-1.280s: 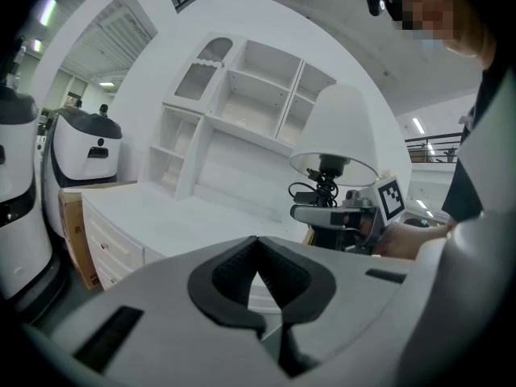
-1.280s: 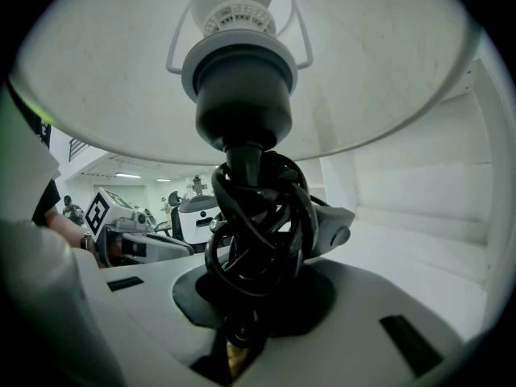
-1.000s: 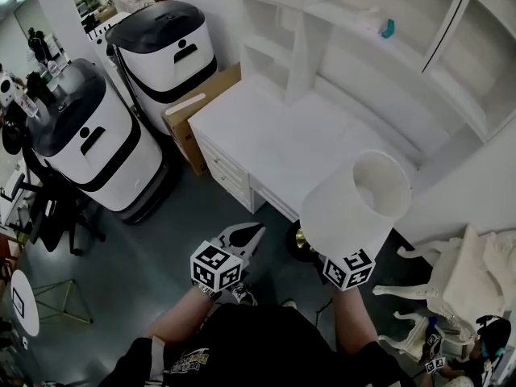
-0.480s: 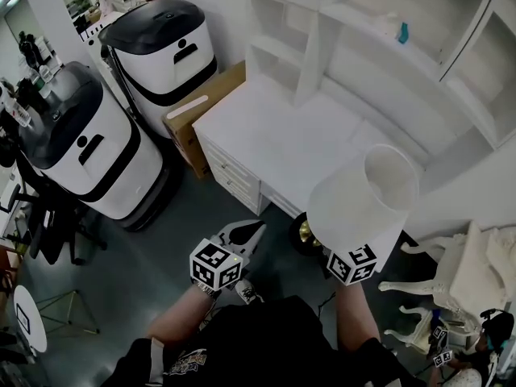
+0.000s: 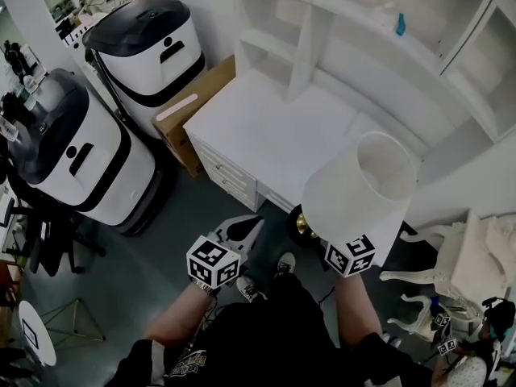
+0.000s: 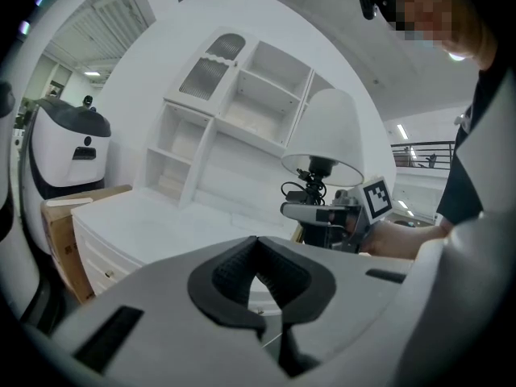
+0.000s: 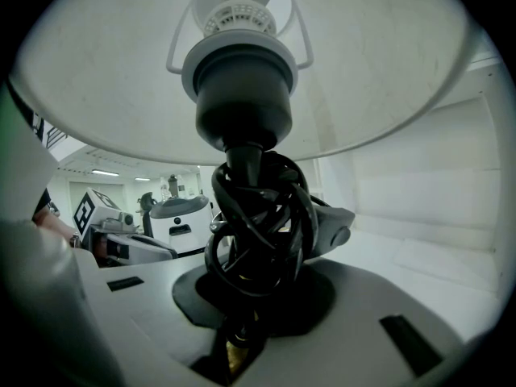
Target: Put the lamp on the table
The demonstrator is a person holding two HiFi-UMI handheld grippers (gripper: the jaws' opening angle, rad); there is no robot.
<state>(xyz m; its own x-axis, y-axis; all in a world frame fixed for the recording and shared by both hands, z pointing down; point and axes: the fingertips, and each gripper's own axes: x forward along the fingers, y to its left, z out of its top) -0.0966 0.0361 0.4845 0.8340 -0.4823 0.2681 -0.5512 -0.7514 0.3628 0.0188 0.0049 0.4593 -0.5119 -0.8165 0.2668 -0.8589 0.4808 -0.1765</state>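
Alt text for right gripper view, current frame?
The right gripper is clamped on the stem of a lamp, seen from below, its white shade filling the top of the picture and a black cord coiled round the stem. Behind lie a white table on the right and the left gripper on the left.

The right tongs (image 7: 242, 333) are clamped on the thin stem of the lamp (image 7: 242, 95), low down, where a glint of brass shows. A black cord (image 7: 262, 224) is wound in loops round the stem just above them. The pale shade (image 7: 387, 79) spreads overhead, seen from underneath. A marker cube (image 7: 87, 208) and a white-and-black machine (image 7: 181, 216) stand off to the left. The white tabletop (image 7: 435, 256) lies to the right.
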